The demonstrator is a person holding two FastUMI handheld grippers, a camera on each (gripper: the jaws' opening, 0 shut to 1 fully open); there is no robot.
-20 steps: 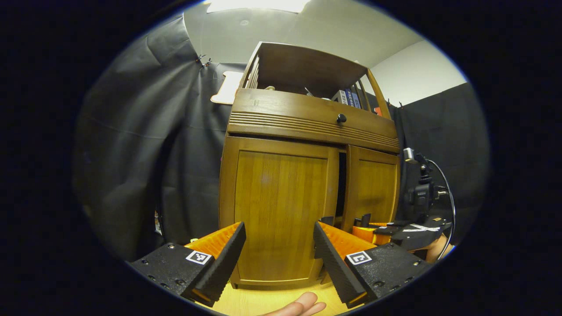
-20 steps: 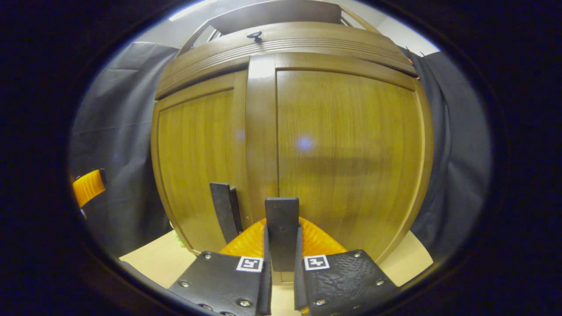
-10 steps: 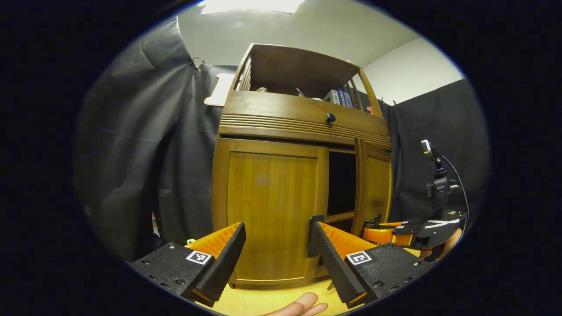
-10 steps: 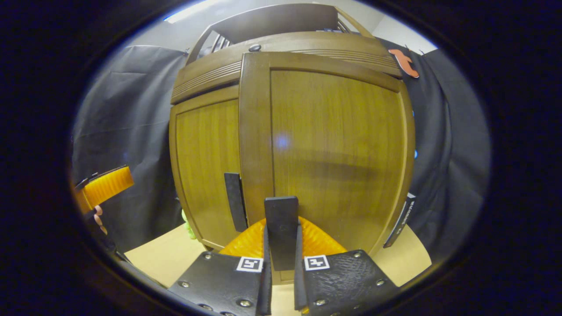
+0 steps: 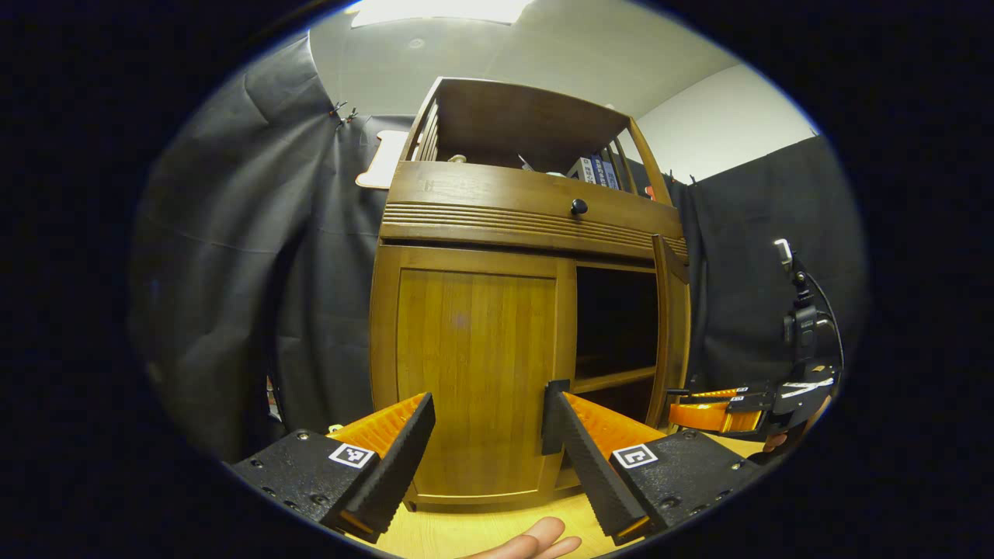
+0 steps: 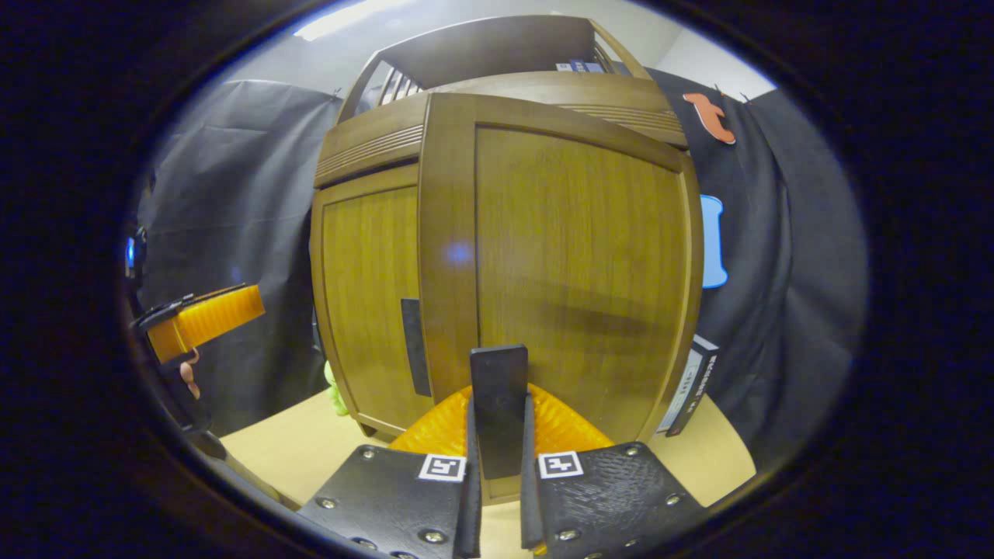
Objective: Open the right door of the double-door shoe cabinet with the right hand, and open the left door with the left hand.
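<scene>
The wooden shoe cabinet [image 5: 536, 206] stands on a table. Its left door [image 5: 474, 365] is shut, and a dark flat handle [image 5: 554, 415] stands at that door's inner edge. My left gripper [image 5: 485, 435] is open in front of this door, its right finger close to the handle. The right door [image 6: 575, 264] is swung out, seen edge-on [image 5: 672, 326] in the left gripper view. My right gripper [image 6: 498, 454] is shut on the right door's handle [image 6: 499, 396]. The dark inside of the cabinet with a shelf [image 5: 613, 380] is exposed.
A drawer with a round knob [image 5: 579, 206] runs above the doors, and books [image 5: 594, 169] stand on the open top shelf. A camera on a stand [image 5: 804, 326] is at the right. A flat box [image 6: 691, 384] leans by the cabinet's right side. Someone's fingers [image 5: 536, 539] rest on the wooden table [image 5: 450, 536].
The right door has swung from barely ajar to wide open, pulled by my shut right gripper moving right. The cabinet's dark inside came into sight. My left gripper stayed open and nearly still.
</scene>
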